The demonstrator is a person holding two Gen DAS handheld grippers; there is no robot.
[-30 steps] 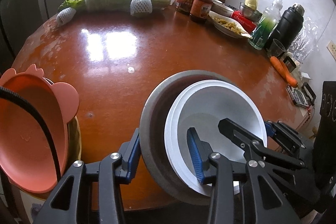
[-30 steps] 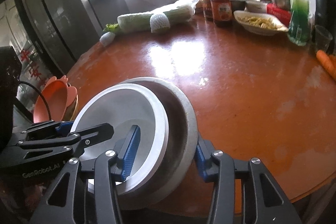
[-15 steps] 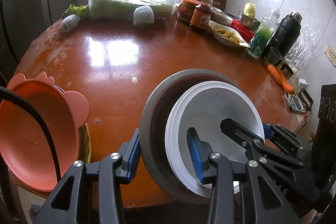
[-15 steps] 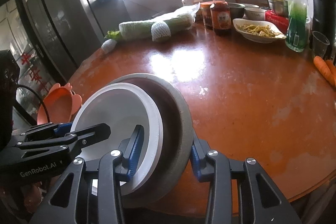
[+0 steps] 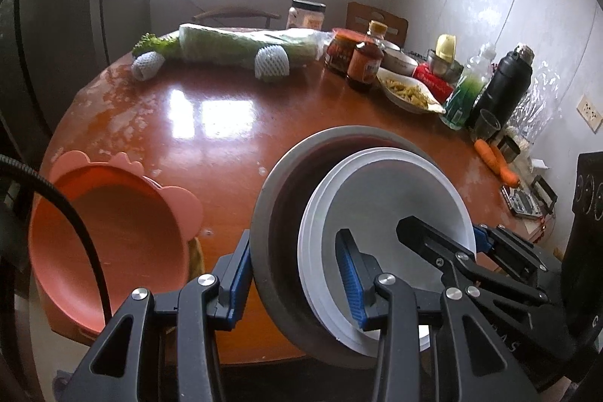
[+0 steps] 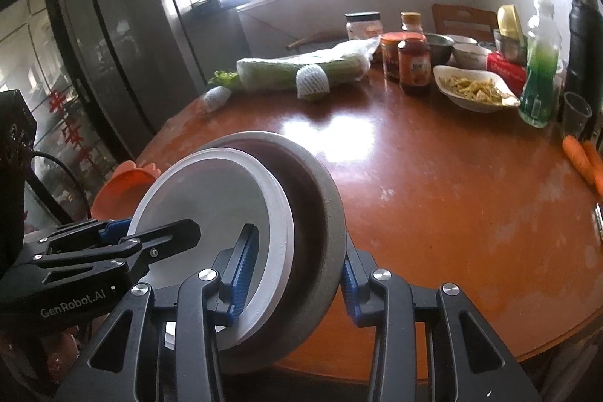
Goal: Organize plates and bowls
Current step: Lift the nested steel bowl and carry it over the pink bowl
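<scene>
left gripper (image 5: 297, 274) & right gripper (image 6: 292, 270) both pinch the bowls (image 5: 377, 210) on opposite sides, right one just squeezed in. bowls held tilted above table (image 5: 211, 123) edge.

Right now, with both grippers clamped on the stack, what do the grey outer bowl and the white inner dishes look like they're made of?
Grey outer bowl: likely stoneware or matte-glazed ceramic; thick rim, dull surface without highlights. White inner dishes: possibly melamine, plastic or satin-glazed ceramic; thin stacked rims, soft even sheen. Neither can be settled by look alone.
</scene>
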